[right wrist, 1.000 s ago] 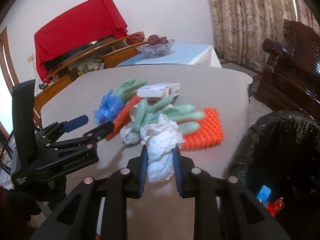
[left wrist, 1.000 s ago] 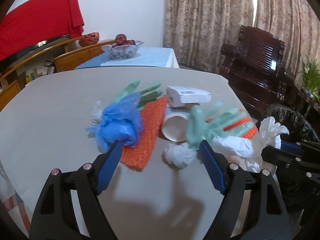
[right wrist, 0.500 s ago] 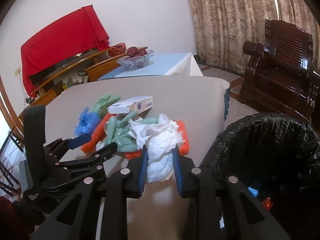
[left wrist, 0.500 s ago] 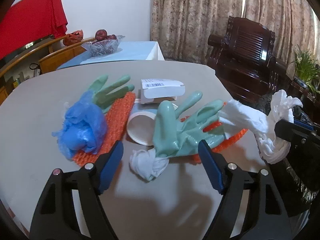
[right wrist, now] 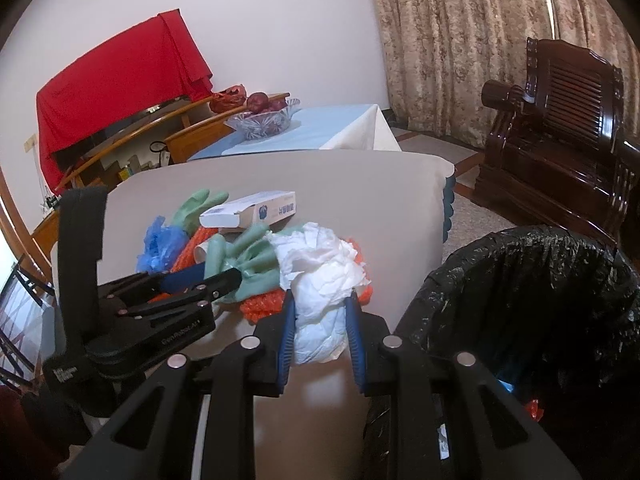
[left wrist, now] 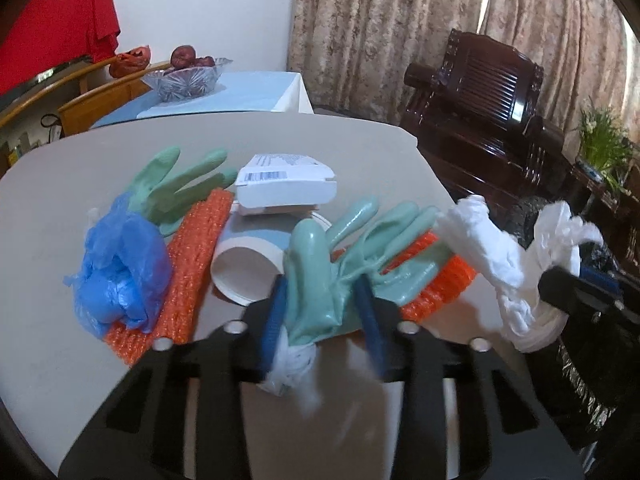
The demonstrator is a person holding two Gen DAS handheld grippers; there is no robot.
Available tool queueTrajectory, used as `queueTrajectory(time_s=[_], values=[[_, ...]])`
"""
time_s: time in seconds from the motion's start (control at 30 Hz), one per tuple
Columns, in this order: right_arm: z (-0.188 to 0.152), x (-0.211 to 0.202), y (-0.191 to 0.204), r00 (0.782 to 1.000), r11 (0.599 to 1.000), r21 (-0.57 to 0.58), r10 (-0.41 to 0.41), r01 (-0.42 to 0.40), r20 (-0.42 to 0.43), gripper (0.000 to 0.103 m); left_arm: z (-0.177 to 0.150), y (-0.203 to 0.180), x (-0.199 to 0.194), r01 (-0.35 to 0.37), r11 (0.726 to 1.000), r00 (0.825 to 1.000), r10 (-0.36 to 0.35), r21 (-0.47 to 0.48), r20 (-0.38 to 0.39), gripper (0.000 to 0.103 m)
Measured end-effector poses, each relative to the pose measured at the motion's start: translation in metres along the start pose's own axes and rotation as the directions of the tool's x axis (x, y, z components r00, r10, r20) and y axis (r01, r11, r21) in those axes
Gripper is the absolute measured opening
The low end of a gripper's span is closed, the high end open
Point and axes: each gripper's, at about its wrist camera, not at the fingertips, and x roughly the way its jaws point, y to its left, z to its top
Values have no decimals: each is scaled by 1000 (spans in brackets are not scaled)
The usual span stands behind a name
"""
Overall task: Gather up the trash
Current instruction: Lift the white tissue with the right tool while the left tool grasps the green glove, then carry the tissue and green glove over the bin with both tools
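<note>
Your left gripper [left wrist: 320, 304] is closing around the mint-green rubber glove [left wrist: 340, 256]; your right gripper [right wrist: 320, 316] is clamping crumpled white tissue [right wrist: 320, 280] beside the black-lined bin [right wrist: 532, 300].

Glossy rubber glove [left wrist: 320, 268]; crumpled paper tissue [right wrist: 320, 280]; knobbly orange mesh [left wrist: 192, 264]; matt tabletop [left wrist: 48, 280].
</note>
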Motion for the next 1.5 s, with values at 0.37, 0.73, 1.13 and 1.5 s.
queueTrajectory(time_s=[0.37, 0.73, 1.13, 1.5], values=[[10, -17, 2, 998, 1000, -11, 15, -14, 57, 24, 4, -6, -44, -18, 999, 998, 20, -26, 65, 10], [24, -48, 8, 992, 1000, -23, 22, -19, 128, 24, 17, -20, -97, -14, 999, 988, 20, -43, 155, 9], [32, -95, -15, 978, 999, 2, -43, 43, 202, 24, 26, -58, -124, 20, 1000, 977, -20, 1, 212, 9], [24, -138, -73, 954, 981, 91, -187, 170, 236, 24, 33, -116, -116, 121, 990, 971, -134, 77, 200, 9]])
